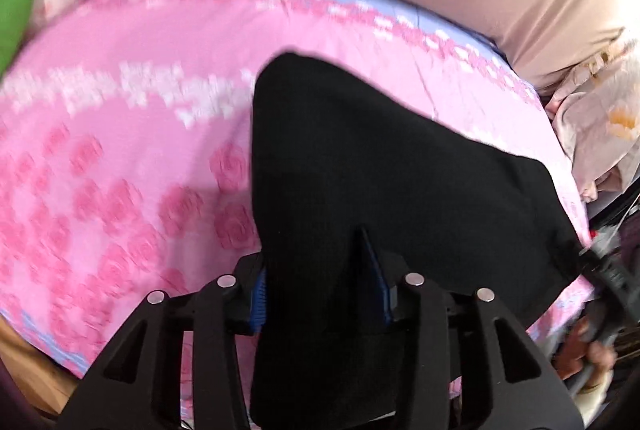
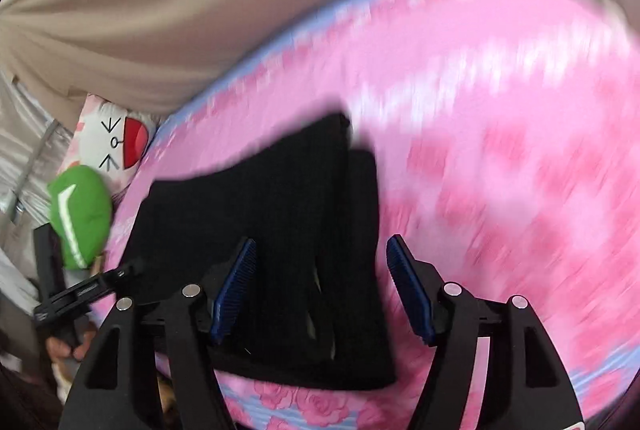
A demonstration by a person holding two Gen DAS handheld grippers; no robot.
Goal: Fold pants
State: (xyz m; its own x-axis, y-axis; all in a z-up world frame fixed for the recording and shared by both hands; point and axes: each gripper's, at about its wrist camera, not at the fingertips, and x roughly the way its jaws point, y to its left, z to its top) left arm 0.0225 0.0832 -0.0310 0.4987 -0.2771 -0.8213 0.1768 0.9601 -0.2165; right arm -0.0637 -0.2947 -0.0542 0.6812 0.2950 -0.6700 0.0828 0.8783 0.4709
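- On the pink rose bedsheet (image 2: 500,110) lie the black pants (image 2: 280,222), partly folded.
- Left gripper (image 1: 316,286): fabric drapes between its fingers; whether it pinches, I cannot tell.
- Right gripper (image 2: 320,286): jaws spread, astride the hem, gripping nothing.
- Likely mid-fold; next, clamp and carry over.

No legible text or labels.

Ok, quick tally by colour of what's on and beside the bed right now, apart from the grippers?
Black: 1, the pants
Pink: 1, the rose-print bed sheet
Green: 1, the plush toy
White and red: 1, the cartoon-face pillow
Beige: 1, the curtain
Total: 5
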